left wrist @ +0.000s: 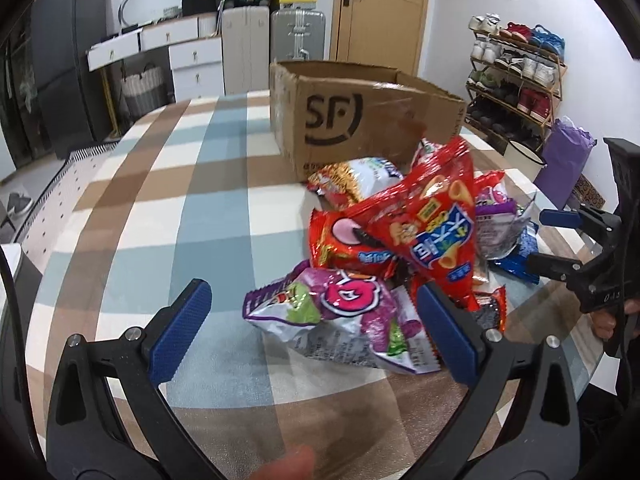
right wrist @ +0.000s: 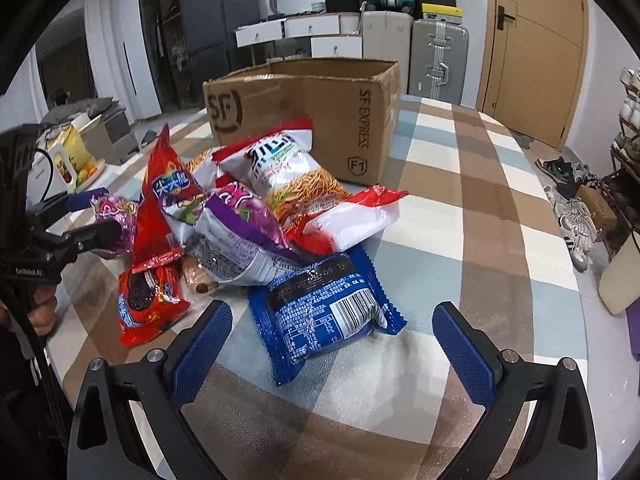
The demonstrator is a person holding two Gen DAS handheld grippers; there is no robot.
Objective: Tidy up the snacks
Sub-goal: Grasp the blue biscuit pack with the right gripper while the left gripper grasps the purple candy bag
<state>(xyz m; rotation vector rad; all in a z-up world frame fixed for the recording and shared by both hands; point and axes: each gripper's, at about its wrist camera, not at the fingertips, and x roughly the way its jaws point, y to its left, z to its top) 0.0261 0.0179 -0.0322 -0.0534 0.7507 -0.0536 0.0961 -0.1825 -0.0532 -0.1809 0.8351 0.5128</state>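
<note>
A heap of snack bags lies on the checked tablecloth (left wrist: 168,208) in front of an open cardboard box (left wrist: 360,120) (right wrist: 320,120). My left gripper (left wrist: 316,328) is open, its blue pads either side of a purple and silver bag (left wrist: 340,312). A red cone-snack bag (left wrist: 432,224) (right wrist: 160,200) stands tilted behind it, over a red cookie packet (left wrist: 348,244) (right wrist: 148,300). My right gripper (right wrist: 334,348) is open and low over the table, with a blue packet (right wrist: 328,312) just beyond its pads. A white and red stick-snack bag (right wrist: 296,176) leans against the box.
The table's right edge (right wrist: 572,264) drops to a floor with loose shoes (right wrist: 572,216). A shoe rack (left wrist: 516,80), suitcases (left wrist: 298,32) and a wooden door (left wrist: 380,12) stand beyond the table. Bare cloth lies left of the heap in the left wrist view.
</note>
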